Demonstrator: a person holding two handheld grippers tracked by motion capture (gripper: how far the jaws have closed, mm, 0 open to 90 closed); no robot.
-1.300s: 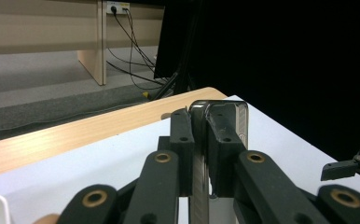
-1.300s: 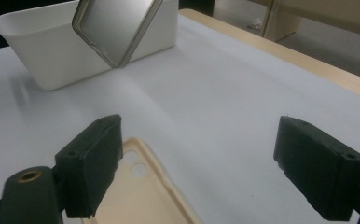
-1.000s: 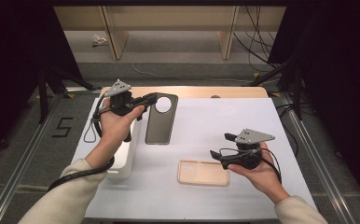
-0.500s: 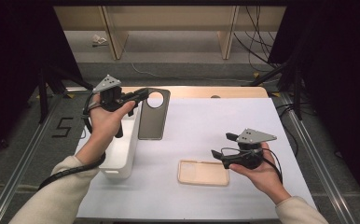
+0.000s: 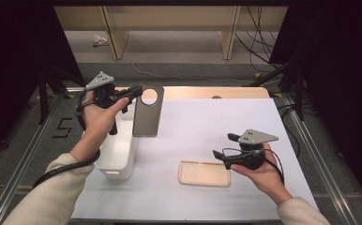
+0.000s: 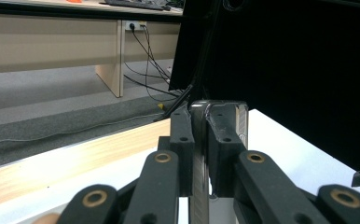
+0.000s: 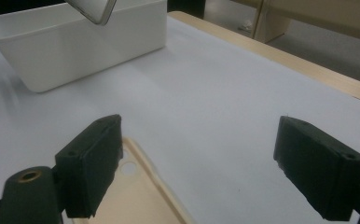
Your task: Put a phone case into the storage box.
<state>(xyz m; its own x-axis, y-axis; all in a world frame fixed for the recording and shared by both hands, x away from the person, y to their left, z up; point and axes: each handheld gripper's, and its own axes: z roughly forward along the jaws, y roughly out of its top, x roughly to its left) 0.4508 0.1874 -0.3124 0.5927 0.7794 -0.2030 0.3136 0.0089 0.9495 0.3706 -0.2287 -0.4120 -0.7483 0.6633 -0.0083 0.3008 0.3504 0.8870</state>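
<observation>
- I see the table [image 5: 207, 117], covered with a white sheet, with a strip of pale wood showing along its far edge.
- A white bin [image 5: 118, 157] stands on the sheet at the left, open side up; in the right gripper view it sits at the far end of the sheet.
- My left gripper [image 5: 134, 93] is raised above the far end of the bin, and its jaws are clamped on the upper left edge of a dark phone case [image 5: 147, 115]. The case hangs upright in the air just right of the bin, its round camera hole at the top. In the left gripper view I see the case edge-on, pinched between the two black pads [image 6: 182, 140].
- A beige phone case [image 5: 204, 173] lies flat on the sheet, near the front, well apart from the bin.
- My right gripper [image 5: 220, 145] hovers just right of the beige case with its jaws spread wide and nothing between them; one pad [image 7: 94, 163] sits over the case's end.
</observation>
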